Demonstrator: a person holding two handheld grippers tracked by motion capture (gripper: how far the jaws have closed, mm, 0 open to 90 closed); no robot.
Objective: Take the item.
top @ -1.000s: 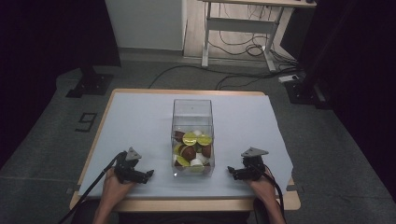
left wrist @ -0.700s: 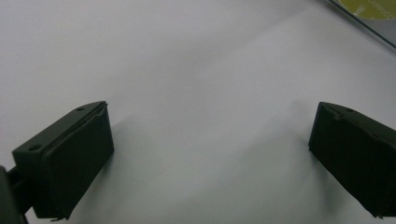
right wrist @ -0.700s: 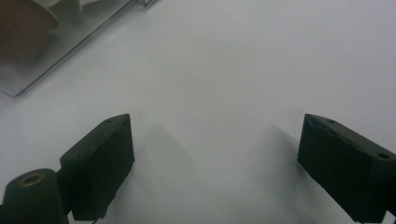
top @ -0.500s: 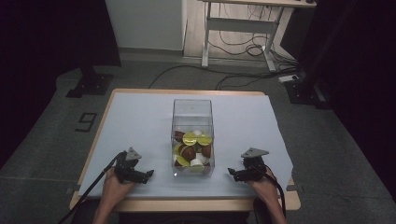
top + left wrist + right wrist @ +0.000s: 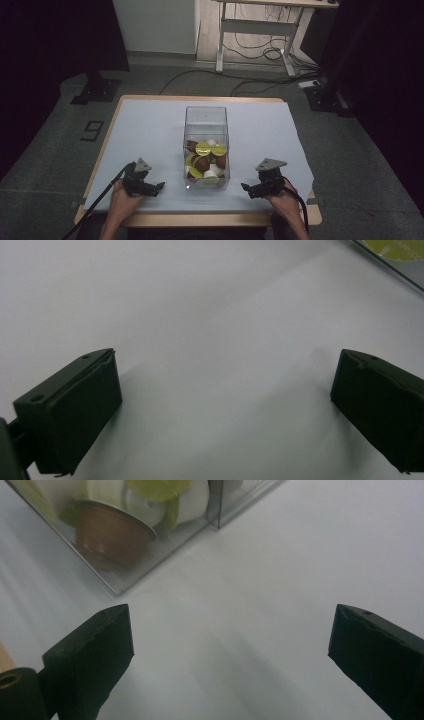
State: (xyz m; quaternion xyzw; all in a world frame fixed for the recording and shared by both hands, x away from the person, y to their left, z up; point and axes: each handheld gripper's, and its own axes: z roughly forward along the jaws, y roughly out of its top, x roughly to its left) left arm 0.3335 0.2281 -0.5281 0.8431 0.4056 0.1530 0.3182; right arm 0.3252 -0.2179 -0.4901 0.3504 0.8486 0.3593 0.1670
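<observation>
A clear plastic box (image 5: 206, 119) stands in the middle of the table, part full of brown, white and yellow-lidded capsules (image 5: 206, 160). My left gripper (image 5: 159, 187) rests on the white sheet to the box's left, near the front edge, open with nothing between its jaws (image 5: 225, 405). My right gripper (image 5: 245, 187) rests to the box's right, also open and empty (image 5: 230, 650). In the right gripper view the box's corner (image 5: 165, 535) is close ahead, with a brown capsule (image 5: 107, 530) behind the wall. A box edge (image 5: 395, 260) shows in the left gripper view.
A white sheet (image 5: 150, 130) covers the wooden table (image 5: 210, 219). Beyond the table are a desk frame (image 5: 255, 35), floor cables (image 5: 260, 52) and dark stands (image 5: 95, 85) on grey carpet. Bare sheet lies on both sides of the box.
</observation>
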